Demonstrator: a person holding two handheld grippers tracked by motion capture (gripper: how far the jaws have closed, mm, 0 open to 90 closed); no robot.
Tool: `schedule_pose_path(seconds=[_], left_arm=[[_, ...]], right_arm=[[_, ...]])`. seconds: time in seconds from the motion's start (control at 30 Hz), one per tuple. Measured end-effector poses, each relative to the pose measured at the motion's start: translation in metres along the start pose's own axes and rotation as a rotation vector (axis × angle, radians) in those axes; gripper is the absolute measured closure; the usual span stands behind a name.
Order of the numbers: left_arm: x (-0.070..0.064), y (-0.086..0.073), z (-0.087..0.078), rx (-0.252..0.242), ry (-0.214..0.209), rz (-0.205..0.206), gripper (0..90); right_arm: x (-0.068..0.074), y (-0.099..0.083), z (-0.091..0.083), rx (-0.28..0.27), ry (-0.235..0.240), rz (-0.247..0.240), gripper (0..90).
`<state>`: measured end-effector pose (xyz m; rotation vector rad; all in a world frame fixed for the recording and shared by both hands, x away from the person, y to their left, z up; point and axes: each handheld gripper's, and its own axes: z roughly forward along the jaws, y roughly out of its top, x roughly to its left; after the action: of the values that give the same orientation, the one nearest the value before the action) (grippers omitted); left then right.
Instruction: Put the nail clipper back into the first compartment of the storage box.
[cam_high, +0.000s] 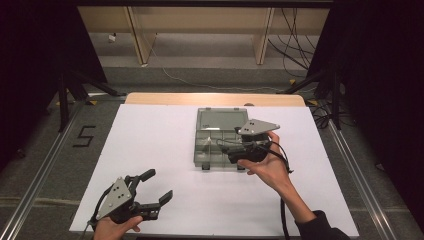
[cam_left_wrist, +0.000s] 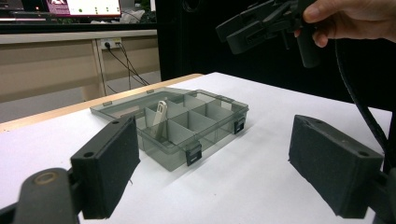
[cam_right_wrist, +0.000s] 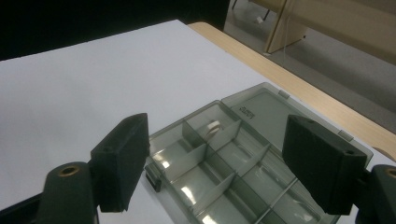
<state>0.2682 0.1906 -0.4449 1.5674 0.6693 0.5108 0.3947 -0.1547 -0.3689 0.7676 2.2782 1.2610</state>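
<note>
The grey compartment box (cam_high: 220, 140) lies open, lid flat, on the white table cover (cam_high: 150, 150), mid-table. A white clip-like piece (cam_left_wrist: 159, 117) leans upright in one left-side compartment. The right gripper (cam_high: 234, 150) hovers above the box's right half, jaws spread wide and empty. The left gripper (cam_high: 159, 189) waits near the front edge, well apart, jaws likewise spread. Risk: a careless descent could strike a divider, shifting the unrestrained box or toppling the piece.
</note>
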Motion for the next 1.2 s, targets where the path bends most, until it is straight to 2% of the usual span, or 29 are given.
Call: schedule_pose_path(seconds=[0.5,0.9,1.1,1.13,1.2], left_arm=[[0.0,0.0,0.0,-0.003,0.001,0.0,15.6],[0.0,0.0,0.0,-0.003,0.001,0.0,15.7],[0.0,0.0,0.0,-0.004,0.001,0.001,15.6],[0.0,0.0,0.0,-0.004,0.001,0.001,15.7],[0.0,0.001,0.0,-0.003,0.002,0.003,15.7]], right_arm=[[0.005,-0.013,-0.017,-0.037,0.004,0.008,22.4],[0.006,-0.026,-0.028,-0.046,0.003,0.014,21.6],[0.007,-0.032,-0.033,-0.035,0.014,0.041,21.3],[0.006,-0.033,-0.033,-0.048,0.008,0.028,21.3],[0.006,-0.035,-0.036,-0.048,0.013,0.037,21.2]])
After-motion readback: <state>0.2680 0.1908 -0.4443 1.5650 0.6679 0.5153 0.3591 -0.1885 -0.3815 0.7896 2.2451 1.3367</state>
